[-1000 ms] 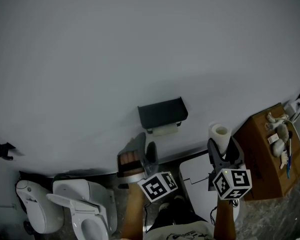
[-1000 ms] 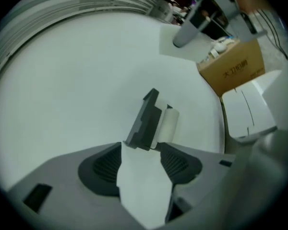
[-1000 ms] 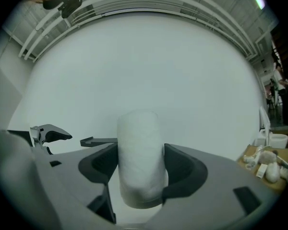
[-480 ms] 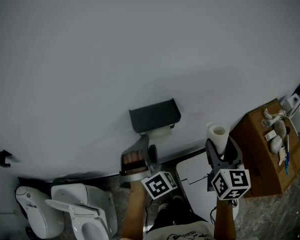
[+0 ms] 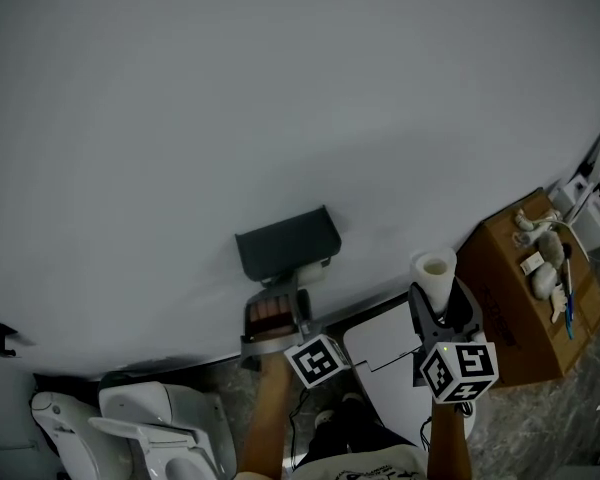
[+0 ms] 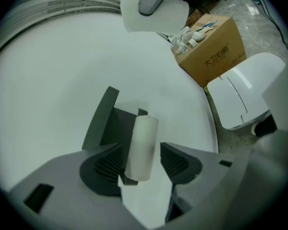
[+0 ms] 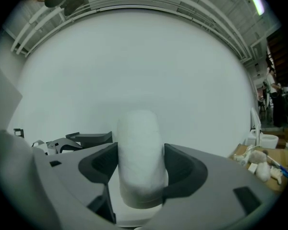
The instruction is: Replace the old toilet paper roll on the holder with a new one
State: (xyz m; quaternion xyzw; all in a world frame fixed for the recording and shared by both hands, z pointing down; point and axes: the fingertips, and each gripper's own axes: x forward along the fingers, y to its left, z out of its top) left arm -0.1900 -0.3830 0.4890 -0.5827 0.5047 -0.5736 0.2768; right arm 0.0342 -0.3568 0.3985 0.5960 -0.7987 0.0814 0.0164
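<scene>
two bare forearms reach up from the bottom of the head view toward the broad pale grey wall (image 5: 280, 88). a white toilet with its seat raised (image 5: 150, 423) stands low on the left. a white, rounded toilet lid (image 5: 385, 353) lies between the arms, and a brown cardboard box with small white items on top (image 5: 510, 298) sits at the right.

the left forearm (image 5: 265, 418) is stretched furthest, angled up and forward. it brings the left gripper (image 5: 277, 313) just under the dark grey wall-mounted paper holder with a flat cover (image 5: 285, 243). the right forearm (image 5: 448, 443) is held lower and nearly upright, with the right gripper (image 5: 442, 318) pointing upward, well apart from the holder.

the left gripper's (image 6: 141, 159) jaws stand apart with the thin, nearly used-up white roll (image 6: 141, 145) between them. the roll is on the holder, its long axis lying along the wall beneath the cover. it may not yet touch either pad, though the view is too soft to be sure.

the right gripper (image 7: 140, 169) is closed on the full white toilet paper roll (image 7: 140, 157). this roll (image 5: 433, 276) stands upright, its hollow core end facing up.
</scene>
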